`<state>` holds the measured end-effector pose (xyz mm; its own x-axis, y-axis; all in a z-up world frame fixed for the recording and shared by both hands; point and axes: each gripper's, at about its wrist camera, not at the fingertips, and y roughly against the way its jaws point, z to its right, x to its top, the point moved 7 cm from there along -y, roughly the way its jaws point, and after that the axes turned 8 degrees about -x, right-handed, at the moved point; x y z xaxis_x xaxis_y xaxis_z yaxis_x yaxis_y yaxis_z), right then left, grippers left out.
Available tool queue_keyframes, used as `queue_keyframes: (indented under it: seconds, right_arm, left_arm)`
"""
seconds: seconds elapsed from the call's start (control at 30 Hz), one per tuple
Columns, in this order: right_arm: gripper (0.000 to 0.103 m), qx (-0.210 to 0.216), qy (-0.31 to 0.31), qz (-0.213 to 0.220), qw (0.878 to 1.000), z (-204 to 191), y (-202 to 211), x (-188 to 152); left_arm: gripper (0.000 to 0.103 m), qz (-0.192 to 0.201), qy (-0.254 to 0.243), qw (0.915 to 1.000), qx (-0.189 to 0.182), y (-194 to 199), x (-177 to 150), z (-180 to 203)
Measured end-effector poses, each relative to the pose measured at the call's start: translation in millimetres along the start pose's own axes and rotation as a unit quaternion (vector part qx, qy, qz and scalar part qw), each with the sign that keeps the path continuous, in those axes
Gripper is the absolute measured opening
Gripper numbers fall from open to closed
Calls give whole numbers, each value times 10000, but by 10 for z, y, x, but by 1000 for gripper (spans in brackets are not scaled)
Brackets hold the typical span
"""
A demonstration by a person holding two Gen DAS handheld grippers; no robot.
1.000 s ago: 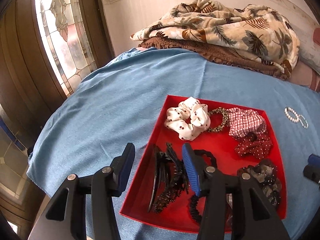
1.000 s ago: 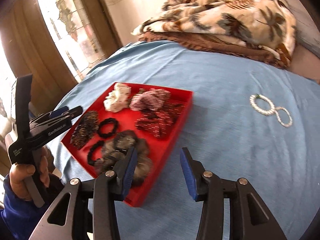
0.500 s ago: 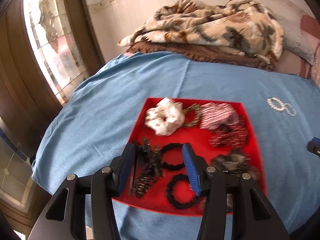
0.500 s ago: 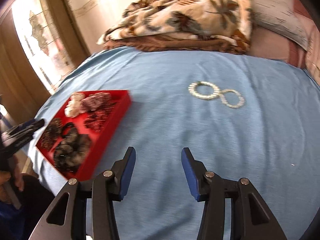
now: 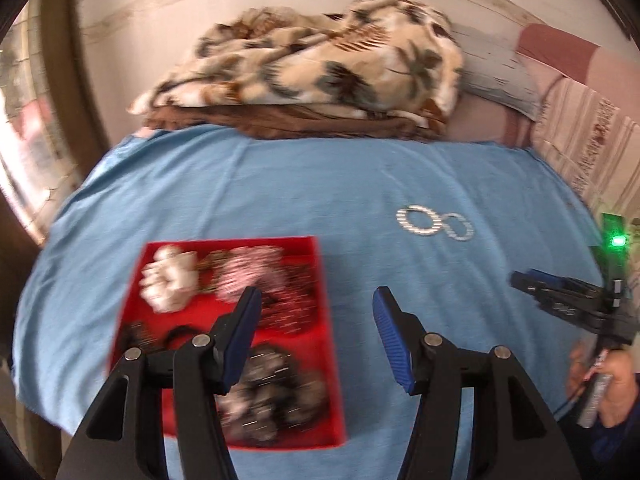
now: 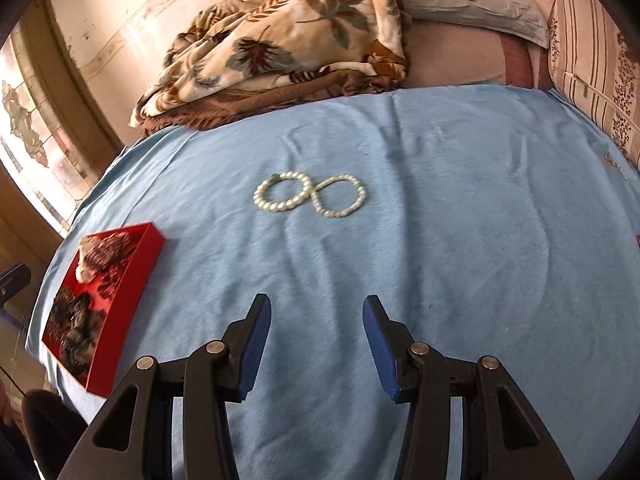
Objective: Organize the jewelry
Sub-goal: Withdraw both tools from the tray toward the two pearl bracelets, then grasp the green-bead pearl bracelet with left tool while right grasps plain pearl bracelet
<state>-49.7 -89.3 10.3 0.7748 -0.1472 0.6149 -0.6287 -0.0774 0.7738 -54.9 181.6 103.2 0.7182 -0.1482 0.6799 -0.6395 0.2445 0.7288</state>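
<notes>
Two pearl bracelets [image 6: 310, 199] touching, figure-eight lying left-right across blue sheet [image 6: 440, 240], both grippers empty, left gripper [image 5: 316, 300] just widening, right gripper [image 6: 316, 308] parted.

My left gripper [image 5: 316, 300] has swung off the red tray [image 5: 326, 344] toward three o'clock, jaws opening wider (nothing between them); my right gripper [image 6: 316, 312] now faces the pearl bracelets [image 6: 310, 194].

No text, label, brand or number can be read anywhere in either wrist view at this moment.

Bare blue cloth [image 6: 440, 264] lies open around the pearl bracelets [image 6: 310, 194]; the red tray [image 6: 132, 280] sits well left.
</notes>
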Motion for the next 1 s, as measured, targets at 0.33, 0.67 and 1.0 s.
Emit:
queue_keyframes:
  seconds: [0.33, 0.67, 1.0]
  right_arm:
    - [52, -22, 249, -64, 9997, 59, -472, 356]
    - [52, -126, 272, -213, 9993, 153, -978, 610]
    - [44, -313, 665, -103, 9972, 119, -1197, 707]
  left_arm:
    - [57, -397, 322, 9978, -432, -782, 339, 418]
    - [45, -768, 377, 9946, -592, -1710, 581, 560]
    - [32, -1265, 762, 9866, -699, -2618, 545, 581]
